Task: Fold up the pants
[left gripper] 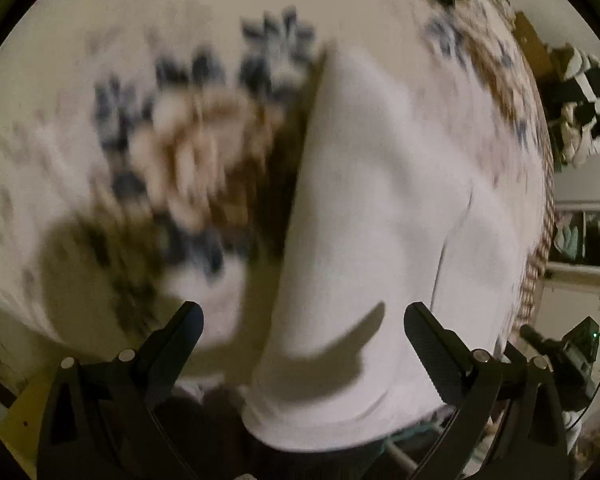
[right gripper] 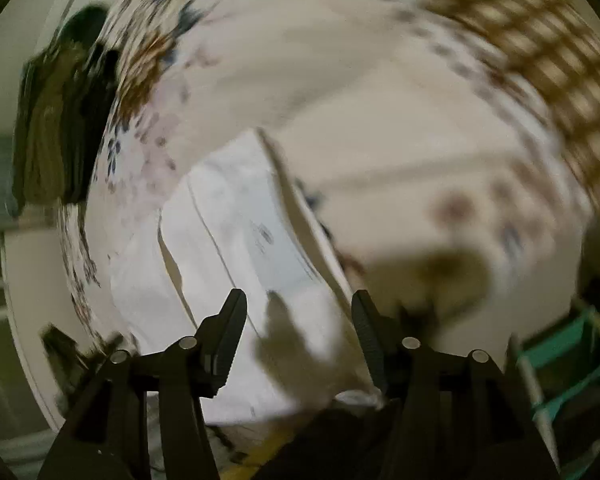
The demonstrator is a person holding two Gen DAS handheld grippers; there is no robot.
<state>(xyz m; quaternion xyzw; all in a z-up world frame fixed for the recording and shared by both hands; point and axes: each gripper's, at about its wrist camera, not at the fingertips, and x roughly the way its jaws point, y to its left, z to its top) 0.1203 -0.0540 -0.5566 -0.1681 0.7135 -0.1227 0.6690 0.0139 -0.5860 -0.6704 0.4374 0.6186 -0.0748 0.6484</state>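
White pants (left gripper: 380, 220) lie flat on a flower-patterned bedspread (left gripper: 160, 140), stretching away from the near edge in the left wrist view. My left gripper (left gripper: 304, 320) is open and empty, hovering above the near end of the pants. In the right wrist view the pants (right gripper: 240, 240) lie folded with seams and a printed label showing. My right gripper (right gripper: 300, 308) is open and empty just above their near edge. Both views are blurred by motion.
The bedspread (right gripper: 380, 100) has a brown checked border (right gripper: 520, 40). Dark clothes (left gripper: 580, 100) hang at the right of the left wrist view, and a dark bundle (right gripper: 60, 120) sits left of the bed. A teal rack (right gripper: 560, 360) stands at lower right.
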